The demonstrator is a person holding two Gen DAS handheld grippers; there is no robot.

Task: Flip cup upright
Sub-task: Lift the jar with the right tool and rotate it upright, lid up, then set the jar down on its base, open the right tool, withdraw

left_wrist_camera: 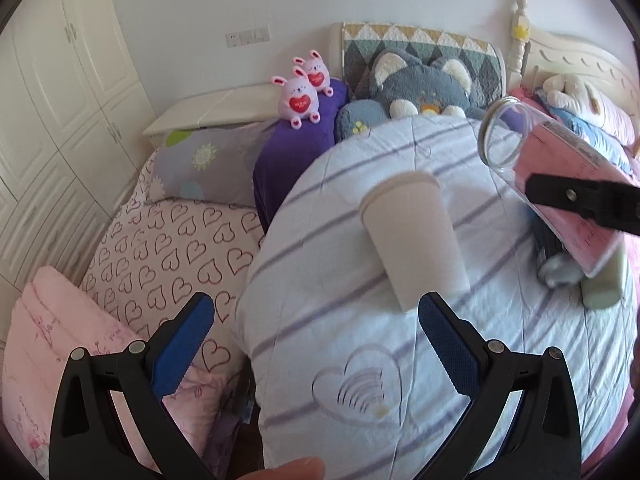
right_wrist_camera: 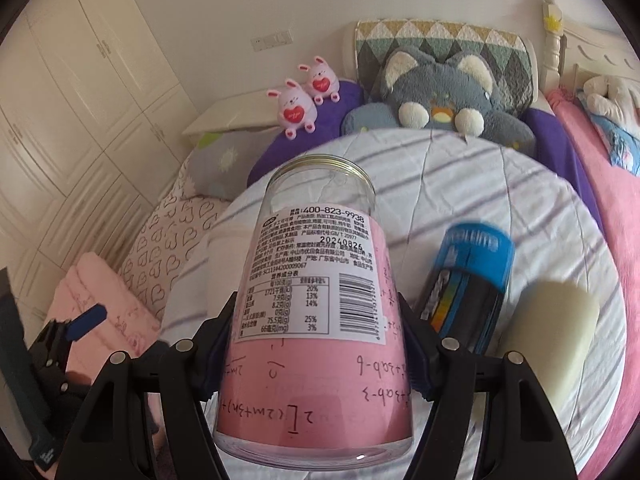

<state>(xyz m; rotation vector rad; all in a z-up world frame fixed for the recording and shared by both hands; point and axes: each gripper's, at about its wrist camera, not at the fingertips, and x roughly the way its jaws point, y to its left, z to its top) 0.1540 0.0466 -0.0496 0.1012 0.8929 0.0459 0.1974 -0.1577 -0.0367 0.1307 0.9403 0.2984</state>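
Observation:
A clear plastic cup with a pink label [right_wrist_camera: 316,320] is held in my right gripper [right_wrist_camera: 320,332], whose blue pads are shut on its sides. It is tilted with its open rim pointing away, above the striped quilt [right_wrist_camera: 460,184]. In the left wrist view the same cup [left_wrist_camera: 560,168] hangs at the right with the right gripper's black finger across it. A white paper cup [left_wrist_camera: 412,236] lies on its side on the quilt, its base just ahead of my left gripper [left_wrist_camera: 316,328], which is open and empty.
A blue-and-black can [right_wrist_camera: 468,284] and a pale cream cup [right_wrist_camera: 552,340] lie on the quilt to the right. Plush toys [left_wrist_camera: 424,88], pillows and a headboard are at the back. A folded pink blanket [left_wrist_camera: 60,352] and white wardrobe [left_wrist_camera: 60,80] are on the left.

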